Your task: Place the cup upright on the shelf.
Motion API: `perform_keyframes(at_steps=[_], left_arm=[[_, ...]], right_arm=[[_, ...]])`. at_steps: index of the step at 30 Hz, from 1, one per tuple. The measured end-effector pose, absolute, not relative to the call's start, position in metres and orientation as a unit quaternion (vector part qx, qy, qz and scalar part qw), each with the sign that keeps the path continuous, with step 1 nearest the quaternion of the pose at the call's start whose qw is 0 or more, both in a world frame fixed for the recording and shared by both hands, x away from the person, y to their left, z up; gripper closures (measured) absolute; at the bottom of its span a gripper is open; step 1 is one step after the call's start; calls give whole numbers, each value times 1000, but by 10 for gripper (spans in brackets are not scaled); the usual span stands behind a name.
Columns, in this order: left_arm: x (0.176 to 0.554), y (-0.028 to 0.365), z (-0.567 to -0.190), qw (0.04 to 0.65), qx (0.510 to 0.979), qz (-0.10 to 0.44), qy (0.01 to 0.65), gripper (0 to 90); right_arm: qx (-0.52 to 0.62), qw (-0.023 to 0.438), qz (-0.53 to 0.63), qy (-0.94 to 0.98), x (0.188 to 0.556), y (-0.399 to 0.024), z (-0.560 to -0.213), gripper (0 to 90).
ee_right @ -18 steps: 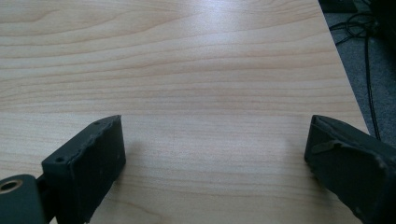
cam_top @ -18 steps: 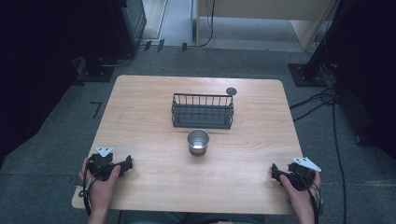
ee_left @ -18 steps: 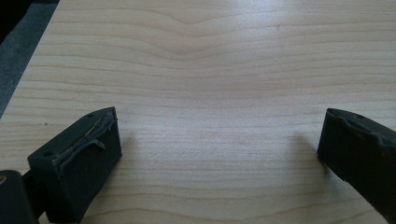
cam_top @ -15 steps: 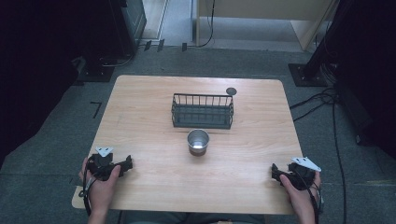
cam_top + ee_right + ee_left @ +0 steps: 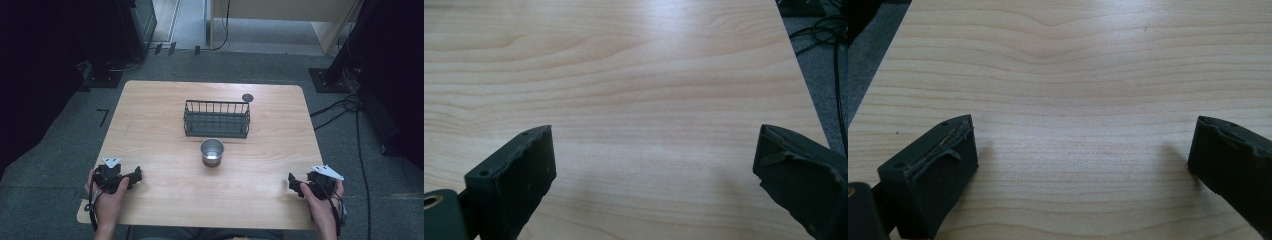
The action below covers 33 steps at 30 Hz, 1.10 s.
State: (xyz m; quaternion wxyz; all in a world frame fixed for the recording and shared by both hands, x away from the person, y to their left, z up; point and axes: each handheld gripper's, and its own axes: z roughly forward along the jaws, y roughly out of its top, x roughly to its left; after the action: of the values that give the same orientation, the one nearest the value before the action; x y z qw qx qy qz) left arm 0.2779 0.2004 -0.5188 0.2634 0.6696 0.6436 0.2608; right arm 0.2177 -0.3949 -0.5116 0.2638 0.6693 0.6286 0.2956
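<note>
A shiny metal cup [image 5: 212,151] stands upright near the middle of the wooden table [image 5: 160,130]. Just behind it sits a dark wire basket [image 5: 216,119], and a small dark disc [image 5: 247,97] lies by the basket's far right corner. My left gripper [image 5: 137,175] rests at the front left of the table in a hand, jaws wide apart over bare wood [image 5: 1073,125]. My right gripper [image 5: 291,182] rests at the front right, also open, with nothing between its jaws above the wood [image 5: 649,115].
The table's right edge [image 5: 809,100] runs close to my right gripper, with grey floor and cables [image 5: 824,40] beyond it. Dark equipment stands [image 5: 350,55] and cables [image 5: 360,130] flank the table on the floor.
</note>
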Motion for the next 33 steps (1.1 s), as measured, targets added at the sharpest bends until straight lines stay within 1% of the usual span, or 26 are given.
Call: perform_keyframes(at_steps=[7, 18, 23, 24, 33], left_arm=[[278, 200, -519, 263, 670, 261, 643, 0], [278, 200, -519, 263, 670, 261, 643, 0], [278, 200, -519, 263, 670, 261, 643, 0], [278, 200, -519, 263, 670, 261, 643, 0], [278, 200, -519, 263, 670, 261, 643, 0]], right_arm=[[661, 266, 304, 632, 223, -385, -504, 34], [639, 260, 323, 648, 236, -358, -492, 34], [624, 260, 329, 660, 243, -342, -489, 30], [617, 254, 334, 666, 246, -333, -489, 30], [592, 239, 352, 684, 258, -300, -485, 29]])
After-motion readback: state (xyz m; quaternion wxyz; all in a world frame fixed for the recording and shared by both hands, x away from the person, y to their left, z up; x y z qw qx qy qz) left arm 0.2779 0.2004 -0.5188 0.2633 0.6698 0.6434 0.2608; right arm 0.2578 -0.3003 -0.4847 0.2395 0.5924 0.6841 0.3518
